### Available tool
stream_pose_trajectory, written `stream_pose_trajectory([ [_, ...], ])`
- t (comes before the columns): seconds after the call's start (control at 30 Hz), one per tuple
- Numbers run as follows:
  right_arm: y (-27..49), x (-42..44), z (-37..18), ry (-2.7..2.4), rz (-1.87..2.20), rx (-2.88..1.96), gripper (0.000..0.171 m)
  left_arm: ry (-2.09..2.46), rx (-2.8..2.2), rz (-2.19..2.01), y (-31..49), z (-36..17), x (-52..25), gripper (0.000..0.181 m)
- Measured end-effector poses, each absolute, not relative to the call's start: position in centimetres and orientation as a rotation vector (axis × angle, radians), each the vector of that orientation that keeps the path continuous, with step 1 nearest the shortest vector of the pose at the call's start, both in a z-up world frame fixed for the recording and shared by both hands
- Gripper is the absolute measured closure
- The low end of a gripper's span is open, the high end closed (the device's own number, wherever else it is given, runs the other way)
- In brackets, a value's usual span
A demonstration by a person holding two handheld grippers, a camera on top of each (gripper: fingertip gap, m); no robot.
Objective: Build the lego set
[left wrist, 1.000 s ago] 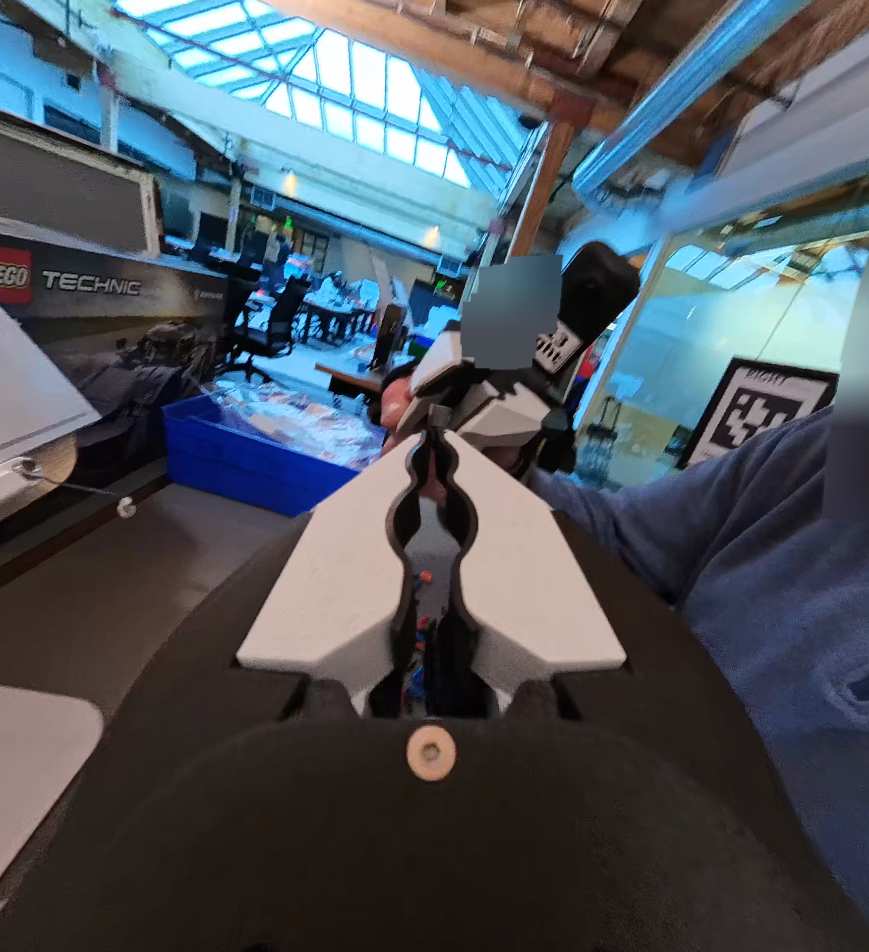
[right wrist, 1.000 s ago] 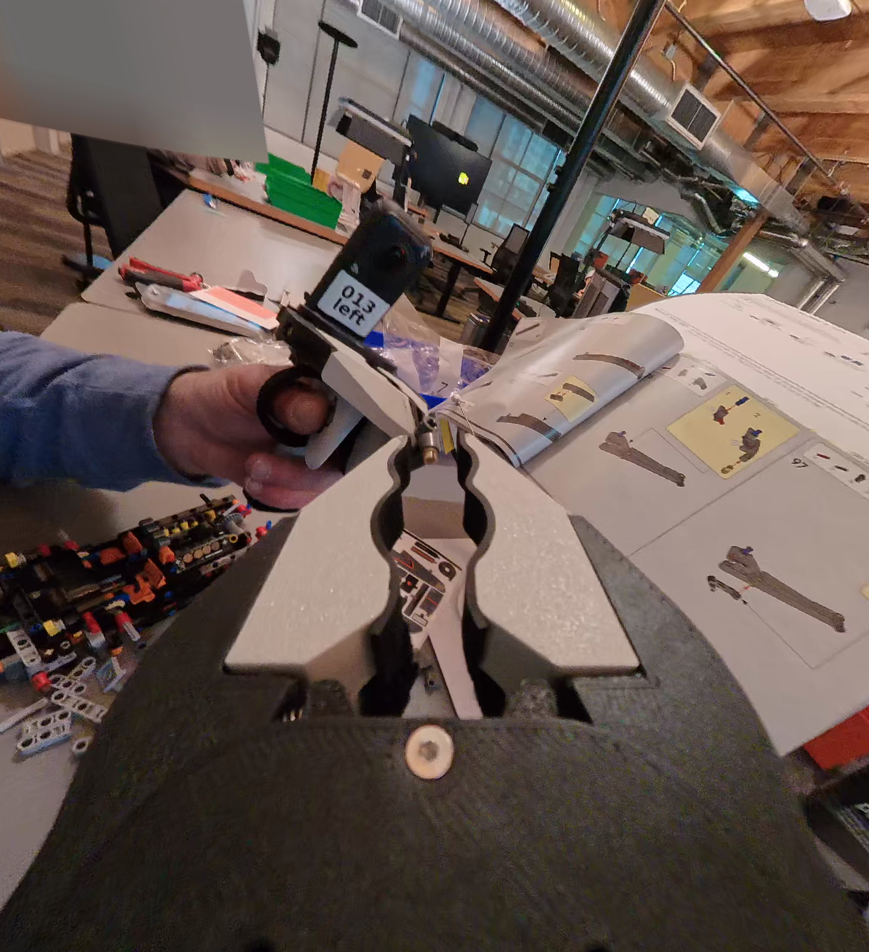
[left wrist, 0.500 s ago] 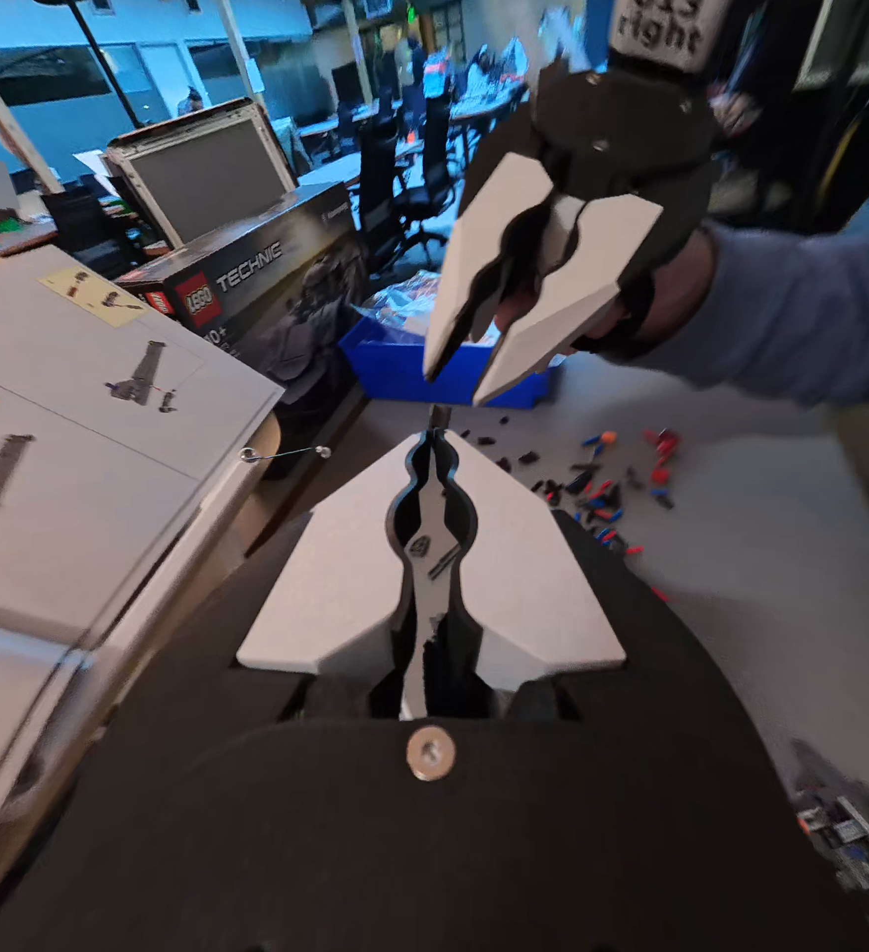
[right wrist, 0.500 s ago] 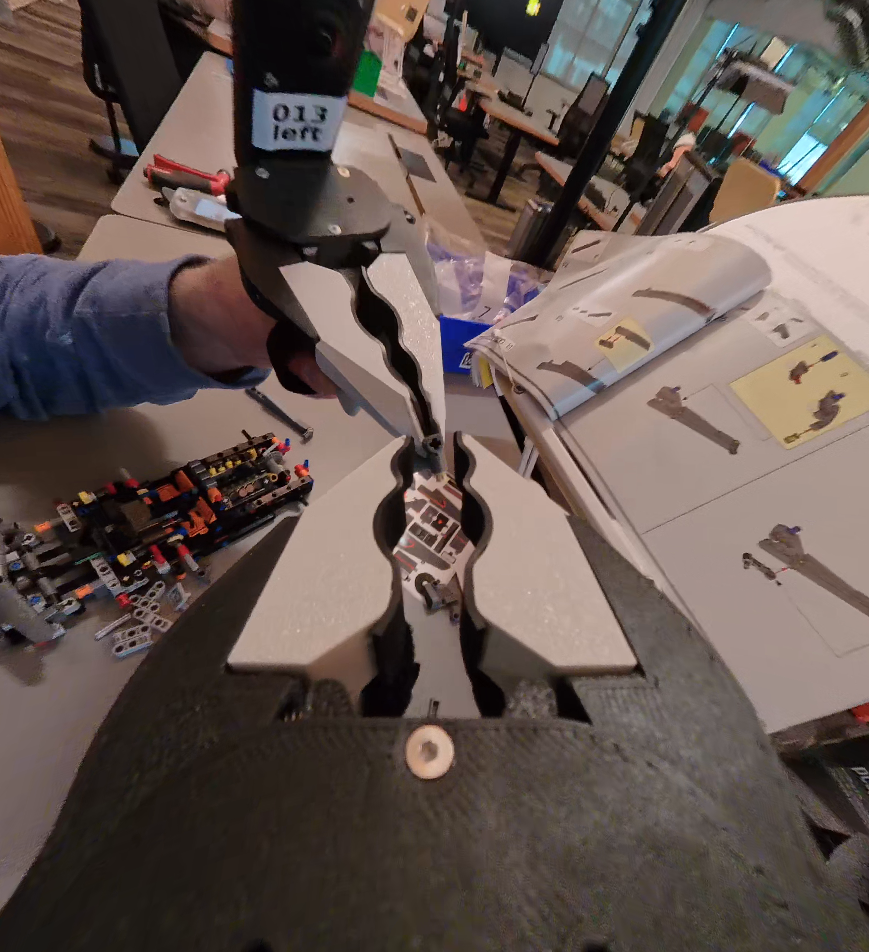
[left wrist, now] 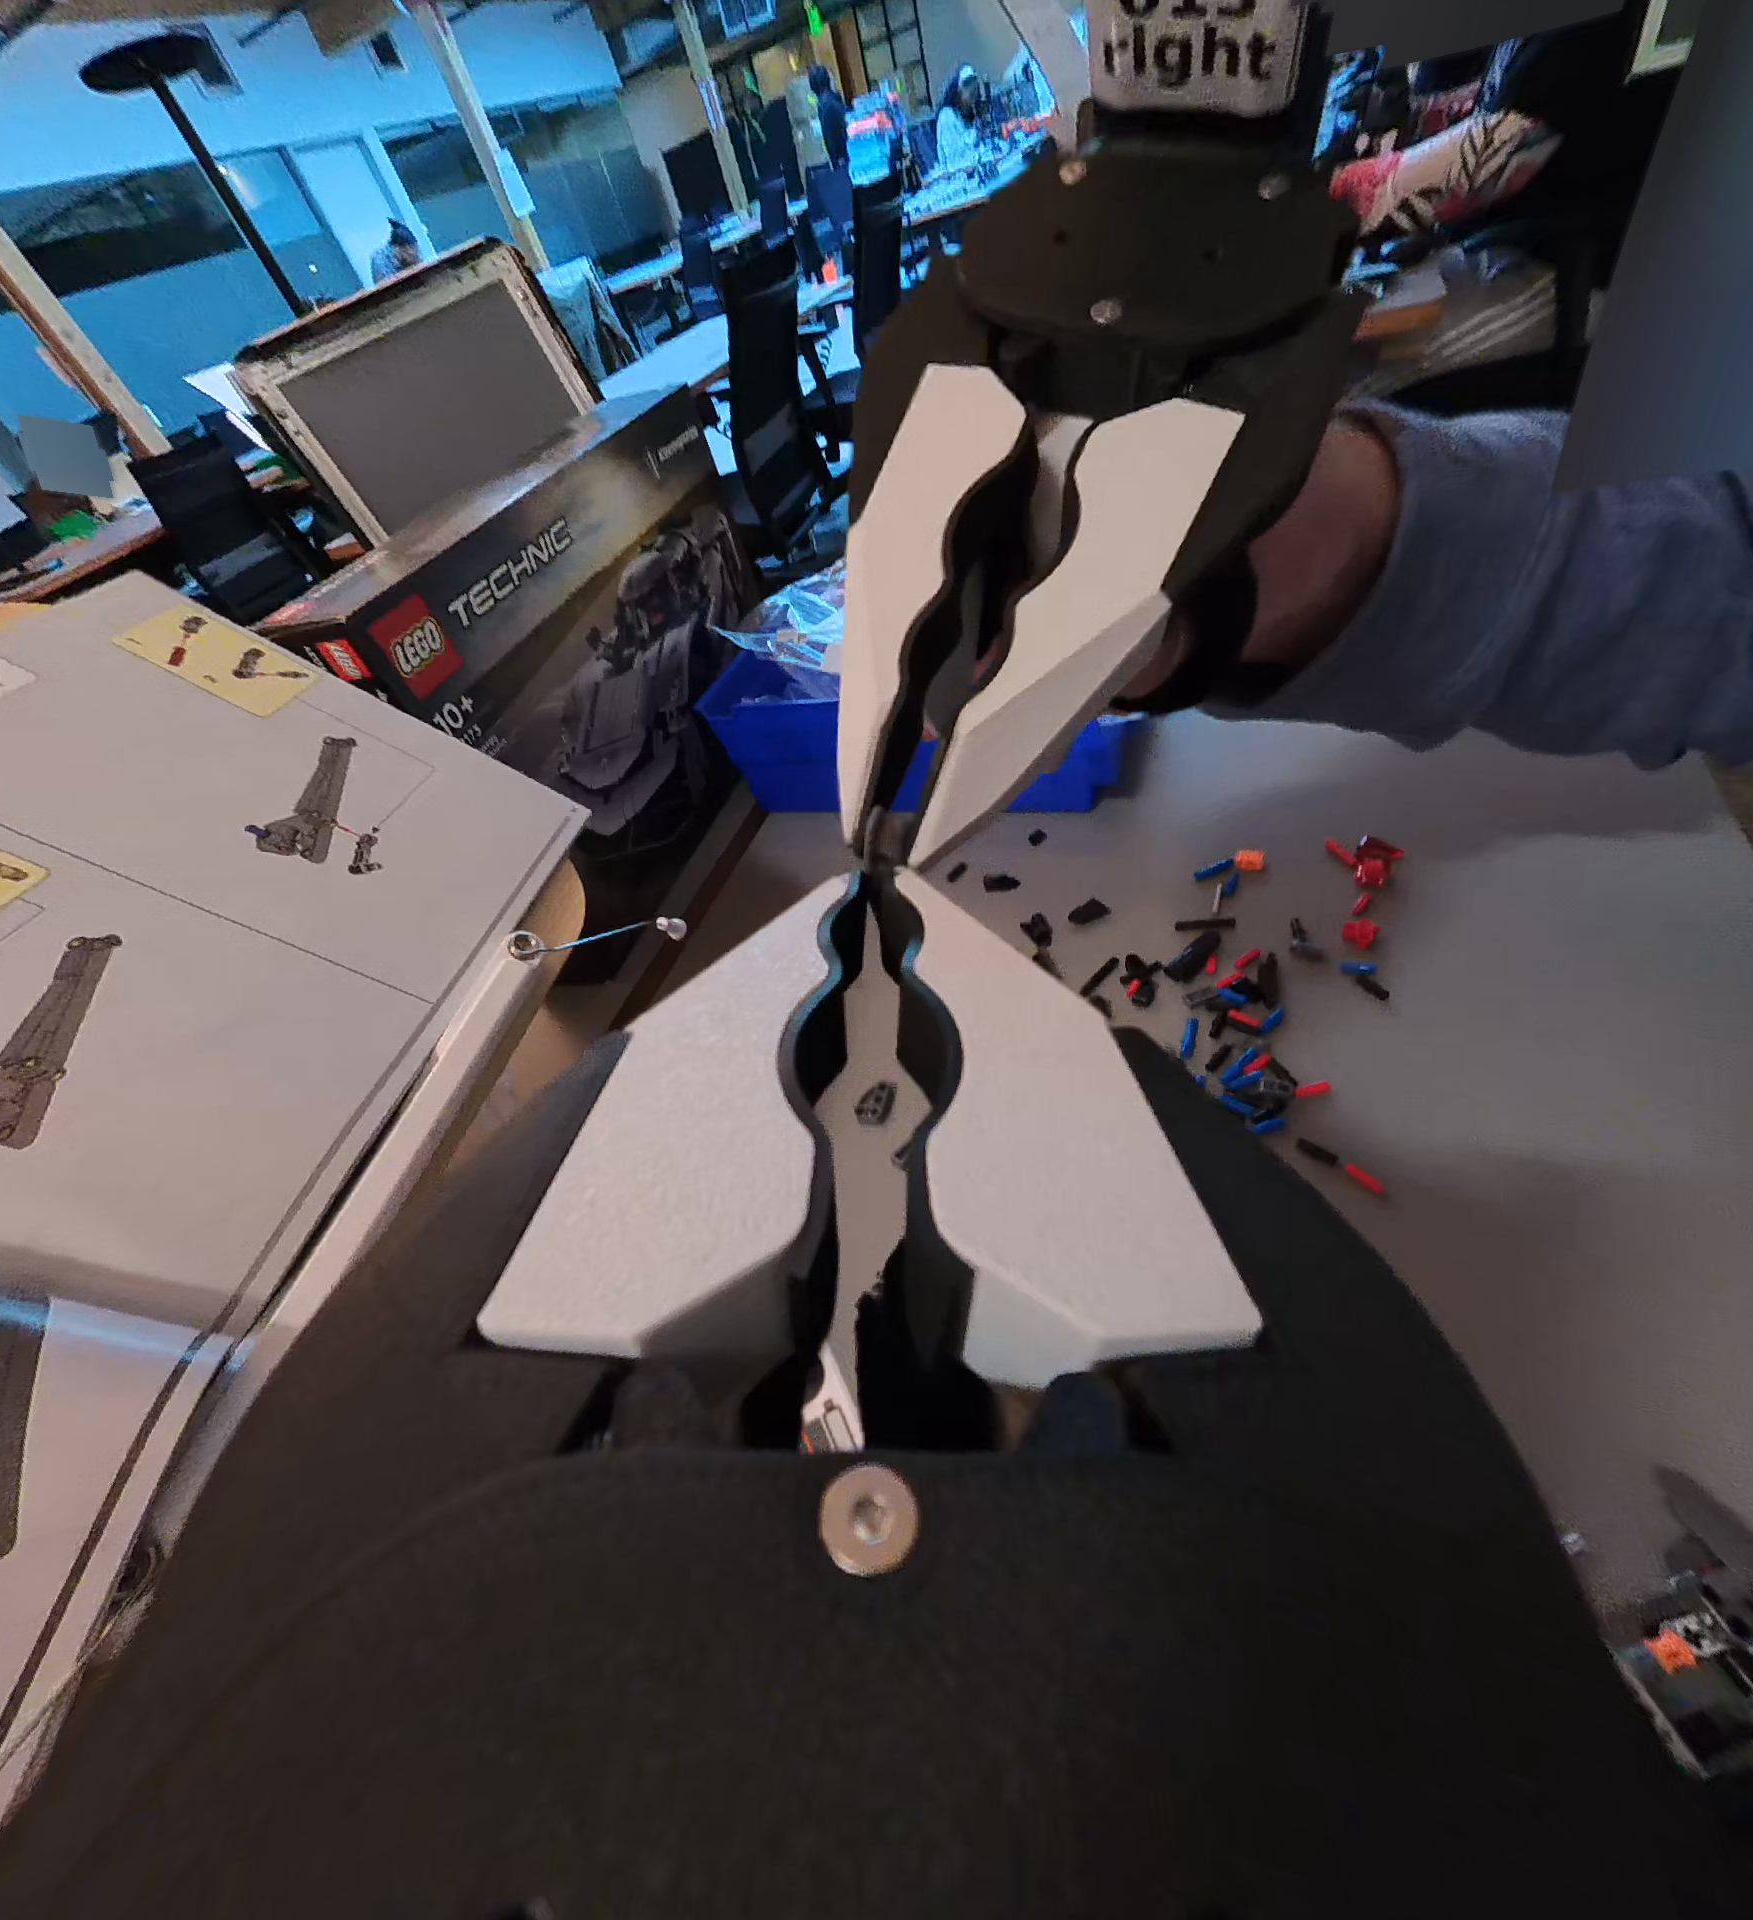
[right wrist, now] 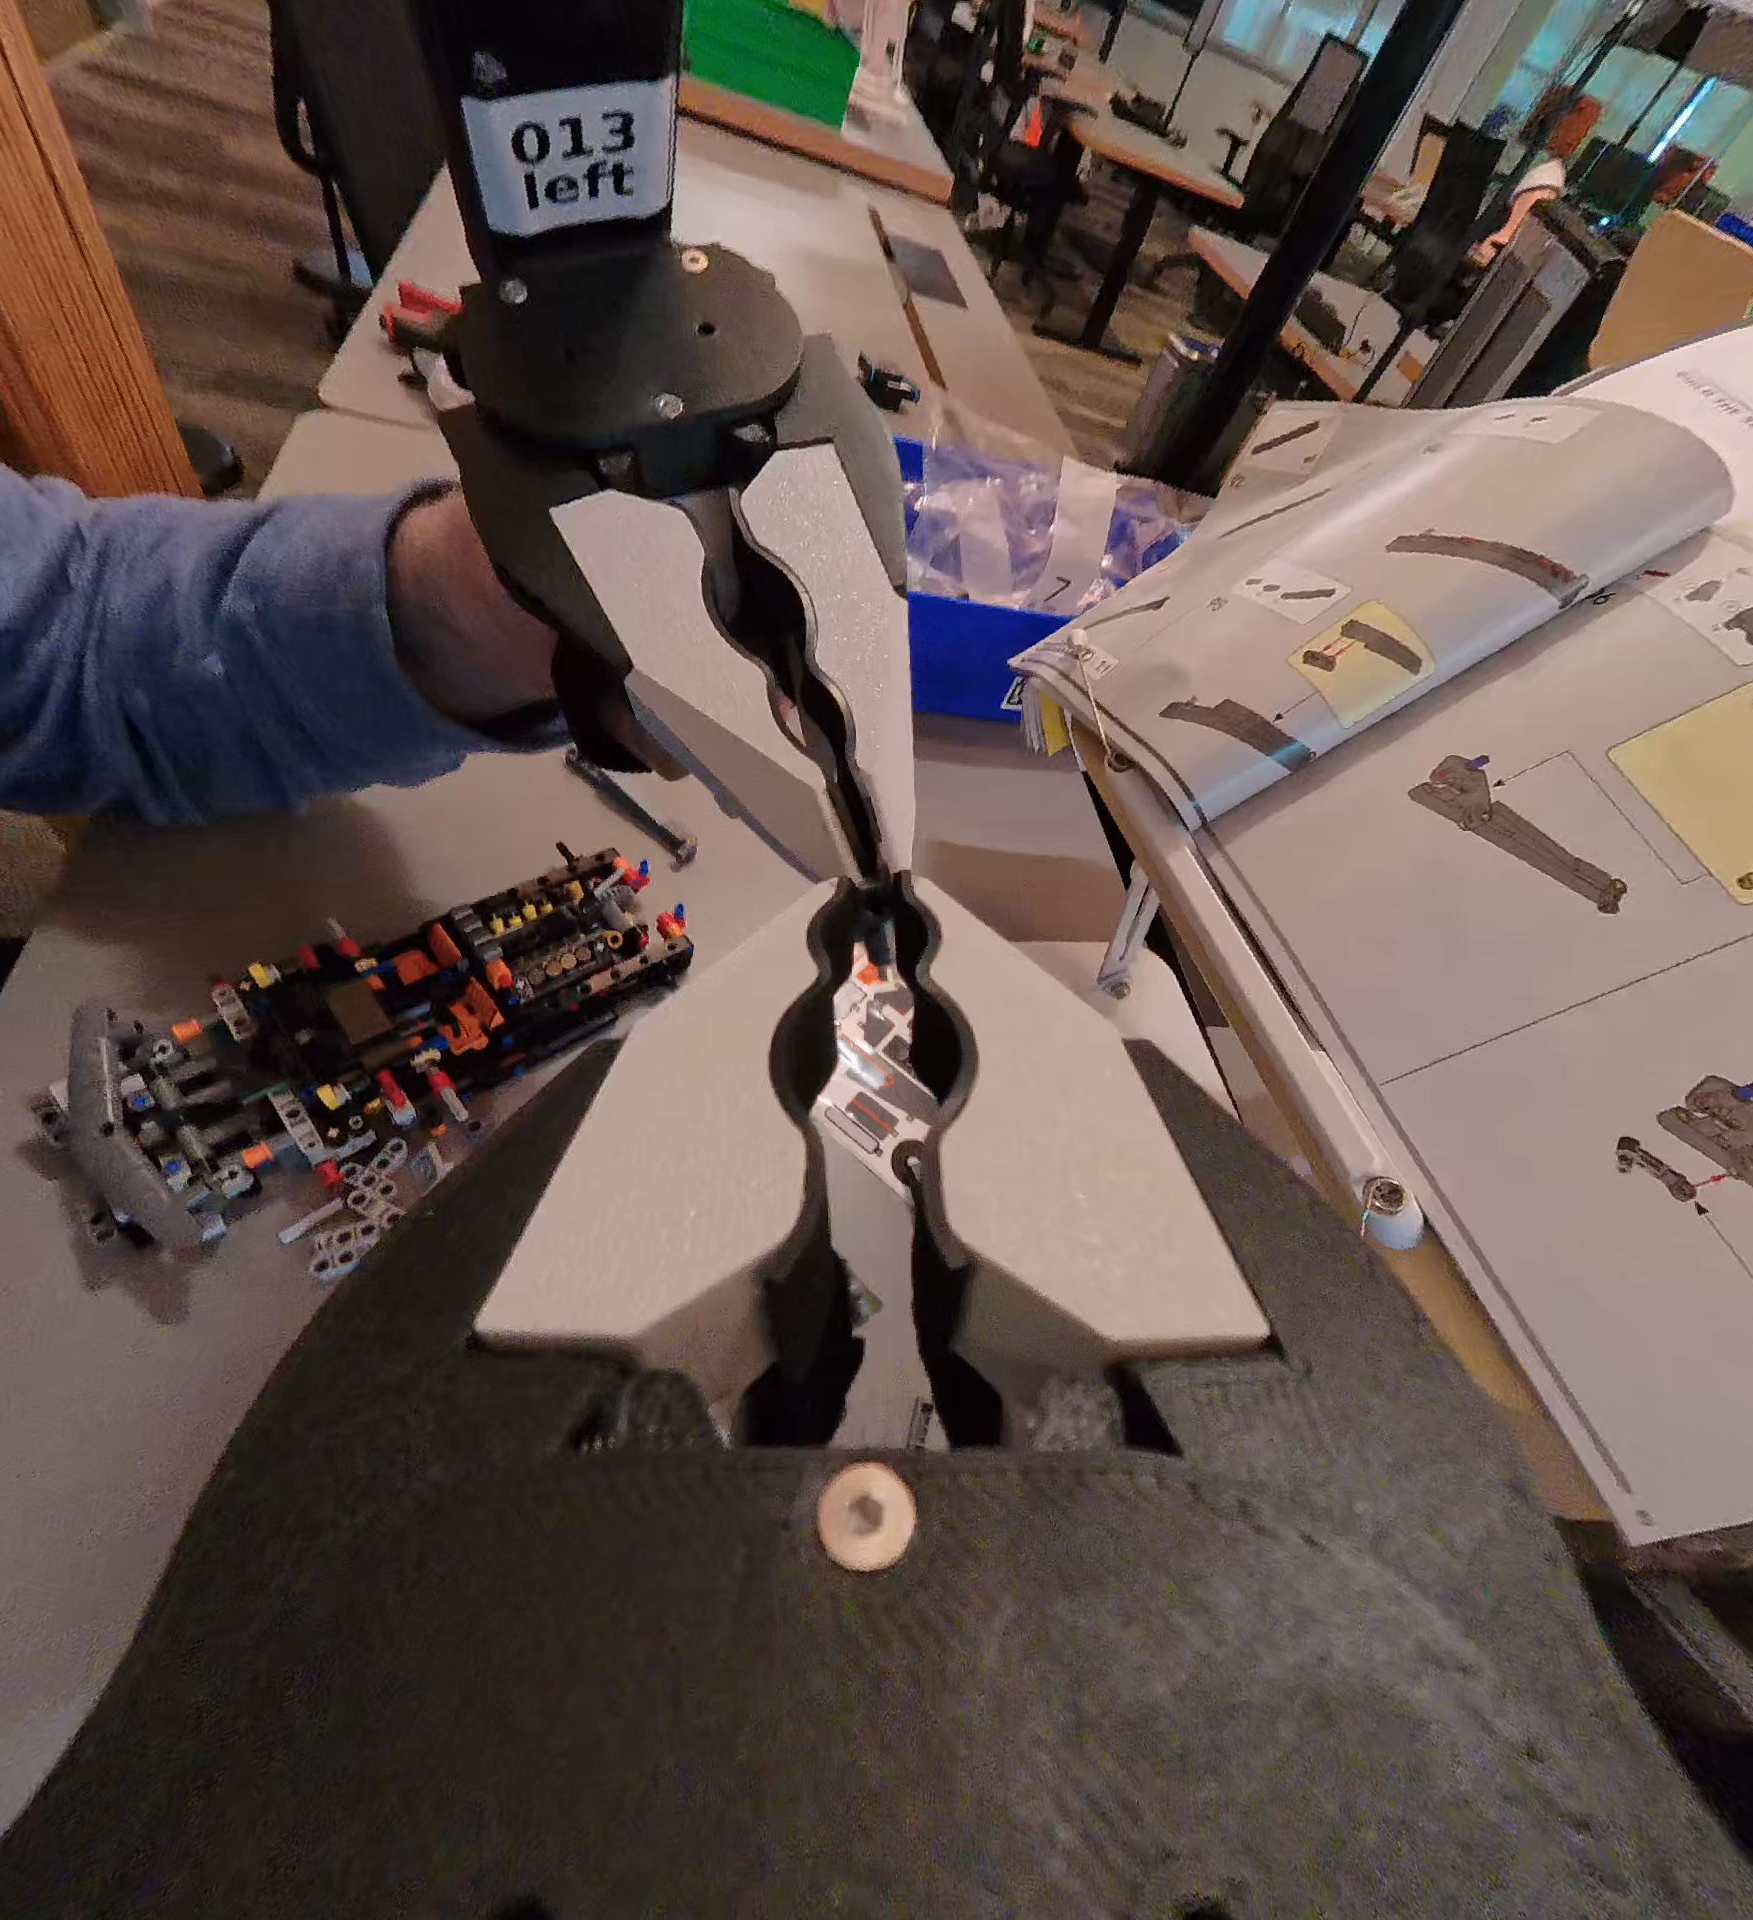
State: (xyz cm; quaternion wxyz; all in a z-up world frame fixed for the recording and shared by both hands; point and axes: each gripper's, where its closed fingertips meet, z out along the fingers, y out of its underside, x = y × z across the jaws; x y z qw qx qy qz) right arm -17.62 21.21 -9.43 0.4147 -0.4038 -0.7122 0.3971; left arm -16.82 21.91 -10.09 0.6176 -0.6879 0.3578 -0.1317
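My left gripper [left wrist: 874, 891] and my right gripper [right wrist: 867, 891] meet tip to tip above the grey table [left wrist: 1526, 1039]. Both are shut, with a small dark lego piece [left wrist: 884, 834] pinched where the tips touch; it also shows in the right wrist view [right wrist: 872, 916]. I cannot tell if it is one piece or two. The right gripper [left wrist: 887, 826] comes down from above in the left wrist view, and the left gripper [right wrist: 877, 868] does the same in the right wrist view. A partly built lego model [right wrist: 384, 1018] lies on the table to the left.
An open instruction book [right wrist: 1526, 935] on a raised stand fills one side, also in the left wrist view [left wrist: 176, 935]. Loose small pieces [left wrist: 1236, 997] are scattered on the table. A lego box [left wrist: 539, 613] and a blue bin [left wrist: 799, 727] stand behind. A sticker sheet [right wrist: 877, 1049] lies under the grippers. My left and right fingertips are right by each other. Left tips and right tips are each some 30 cm from the partly built lego model [right wrist: 384, 1018].
Both grippers have tilted from level to pointing down at the table. Their tips have come together from a small gap to touching.
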Motion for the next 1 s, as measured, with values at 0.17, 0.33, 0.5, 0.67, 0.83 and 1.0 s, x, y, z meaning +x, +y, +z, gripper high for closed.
stream_pose_trajectory([
  [0.17, 22.3, -17.3, -7.6, -1.63, 1.125, -1.031, 0.167, 0.749, -1.544, -0.33, 22.1, -9.0, -17.6, 0.17],
  [0.33, 23.0, -17.5, -6.1, -1.469, 1.329, -1.046, 0.166, 0.683, -1.51, -0.448, 22.4, -8.6, -17.6, 0.159],
  [0.5, 23.0, -18.2, -5.9, -1.397, 1.459, -1.051, 0.167, 0.634, -1.494, -0.543, 22.8, -8.8, -17.3, 0.156],
  [0.67, 22.9, -18.7, -6.0, -1.392, 1.489, -1.05, 0.167, 0.59, -1.455, -0.608, 22.8, -8.2, -17.4, 0.163],
  [0.83, 22.5, -18.8, -6.4, -1.404, 1.488, -1.049, 0.167, 0.578, -1.441, -0.602, 22.9, -8.2, -17.6, 0.173],
  [1.0, 22.5, -18.8, -6.8, -1.414, 1.468, -1.059, 0.167, 0.593, -1.448, -0.547, 23.0, -8.6, -17.6, 0.175],
])
